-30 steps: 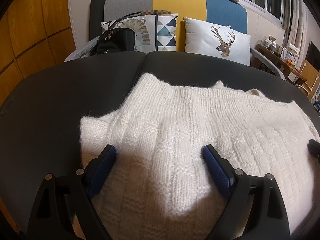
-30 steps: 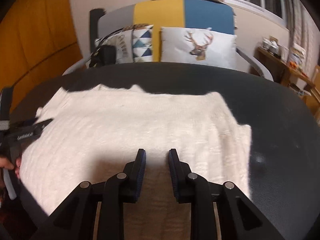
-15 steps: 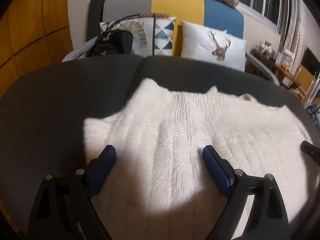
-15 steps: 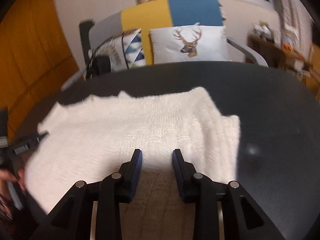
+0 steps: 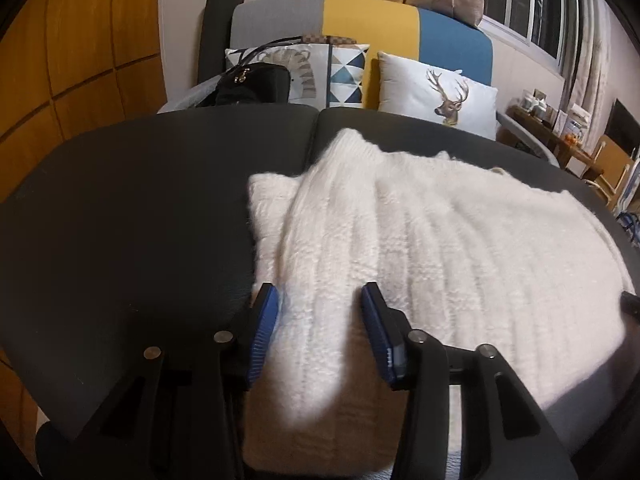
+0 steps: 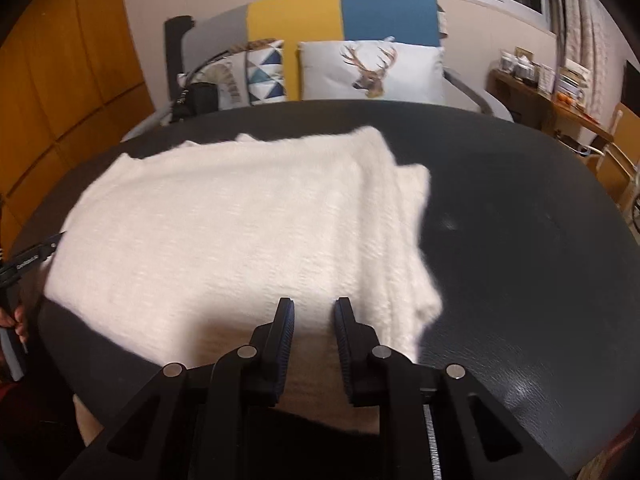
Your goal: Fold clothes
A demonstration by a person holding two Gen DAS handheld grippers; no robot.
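- White, fuzzy knitted sweater (image 5: 420, 248) is lying spread across the dark grey cushioned surface (image 5: 140, 208), with its left and right sides already turned in over the body.
- Left gripper (image 5: 316, 328) is reaching over the sweater's near left part, its blue-padded jaws partly spread with a raised ridge of knit sitting between them; whether the pads are pressing that ridge I cannot tell.
- Right gripper (image 6: 314, 332) is hovering at the near edge towards the right side, jaws a little apart with cloth showing in the gap and no firm pinch visible.
- Judging by this, both grippers are taking hold of the near edge for a fold.
- Next, both jaws would need to be closing firmly on the thick knit, catching all layers, before lifting evenly towards the far edge.
- Patterned pillows (image 6: 372, 70) are resting on the sofa beyond.
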